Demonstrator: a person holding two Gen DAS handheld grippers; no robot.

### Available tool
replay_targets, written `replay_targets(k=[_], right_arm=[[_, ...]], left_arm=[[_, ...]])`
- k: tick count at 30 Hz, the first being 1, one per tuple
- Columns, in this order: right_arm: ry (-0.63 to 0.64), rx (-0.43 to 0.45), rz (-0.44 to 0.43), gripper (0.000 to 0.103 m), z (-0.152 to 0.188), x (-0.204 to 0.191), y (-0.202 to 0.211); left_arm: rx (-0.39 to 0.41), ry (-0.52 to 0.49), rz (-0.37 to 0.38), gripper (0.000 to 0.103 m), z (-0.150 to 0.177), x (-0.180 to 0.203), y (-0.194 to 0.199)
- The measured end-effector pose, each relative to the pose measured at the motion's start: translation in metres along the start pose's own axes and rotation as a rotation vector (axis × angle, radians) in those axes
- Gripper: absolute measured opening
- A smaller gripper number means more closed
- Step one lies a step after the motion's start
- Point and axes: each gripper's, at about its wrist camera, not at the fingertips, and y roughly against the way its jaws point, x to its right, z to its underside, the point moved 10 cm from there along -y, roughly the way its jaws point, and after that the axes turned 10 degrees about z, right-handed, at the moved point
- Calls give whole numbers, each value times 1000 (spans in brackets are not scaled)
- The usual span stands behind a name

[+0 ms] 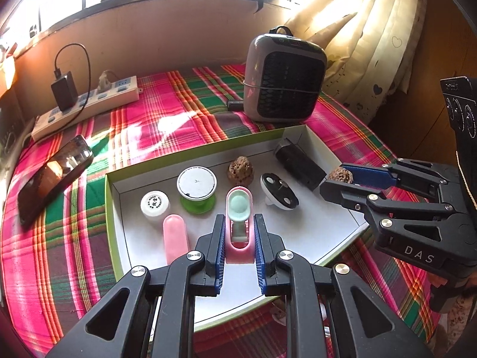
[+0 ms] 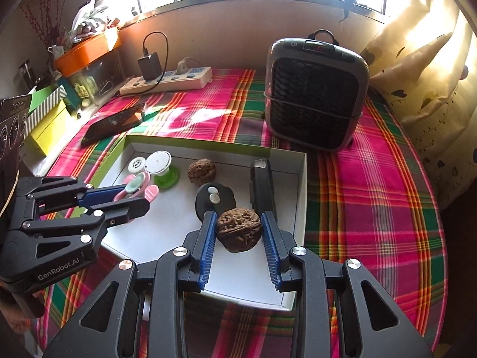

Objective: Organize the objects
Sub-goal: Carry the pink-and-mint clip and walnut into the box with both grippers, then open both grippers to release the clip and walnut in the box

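A white tray with a green rim [image 1: 190,152] [image 2: 205,144] lies on the plaid cloth. My left gripper [image 1: 239,223] [image 2: 131,198] is shut on a pink holder with a mint-green cap [image 1: 238,208] [image 2: 135,186] over the tray's front. My right gripper [image 2: 238,223] [image 1: 337,179] is shut on a brown walnut [image 2: 238,232] [image 1: 340,176] above the tray's right edge. In the tray lie a second walnut [image 1: 241,169] [image 2: 202,170], a green spool [image 1: 196,191] [image 2: 162,168], a white cap [image 1: 155,205], a pink capsule [image 1: 176,237], a black-and-white disc [image 1: 278,191] and a black box [image 1: 299,164].
A grey heater [image 1: 283,80] [image 2: 314,92] stands behind the tray. A phone [image 1: 52,179] [image 2: 114,122] and a power strip with a charger [image 1: 86,104] lie at the left. Boxes and an orange bin [image 2: 86,49] crowd the far left. A curtain [image 1: 387,35] hangs at the right.
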Motion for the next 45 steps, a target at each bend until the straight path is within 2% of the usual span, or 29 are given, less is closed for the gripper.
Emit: replay_targets(k=[13, 28, 45], right_arm=[[27, -52, 9, 32, 12, -1, -21], [71, -51, 62, 32, 18, -1, -30], [83, -52, 70, 32, 20, -2, -31]], left_arm=[[-54, 13, -27, 16, 5, -10, -21], [-80, 17, -47, 16, 10, -16, -29], [-81, 14, -49, 16, 10, -16, -30]])
